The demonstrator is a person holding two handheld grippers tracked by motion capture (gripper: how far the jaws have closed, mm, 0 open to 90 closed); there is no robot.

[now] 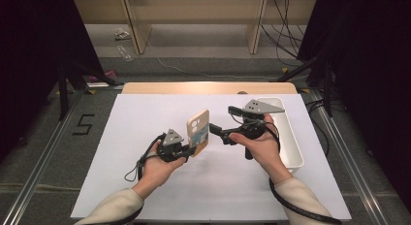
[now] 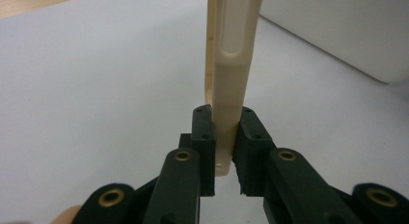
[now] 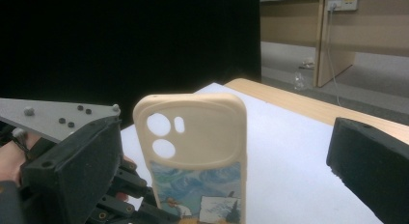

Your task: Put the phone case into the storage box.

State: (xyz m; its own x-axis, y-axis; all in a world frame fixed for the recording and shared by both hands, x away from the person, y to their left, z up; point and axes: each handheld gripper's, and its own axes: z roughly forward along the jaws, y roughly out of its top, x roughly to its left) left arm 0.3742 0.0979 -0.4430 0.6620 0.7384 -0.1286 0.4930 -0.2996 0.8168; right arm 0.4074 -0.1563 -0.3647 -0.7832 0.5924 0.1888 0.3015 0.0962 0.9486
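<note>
while two hand-held grippers hover, one phone case (image 1: 199, 132) stands.

Both forearms wear cream-coloured sleeves. The left gripper (image 1: 190, 150) and right gripper (image 1: 217, 130) are black, each topped by a grey three-cornered plate dotted with small dark screws. Black cables trail from both, the right one thick and looping along the sleeve. Brass-ringed pivots stud the black jaw linkages.
</note>
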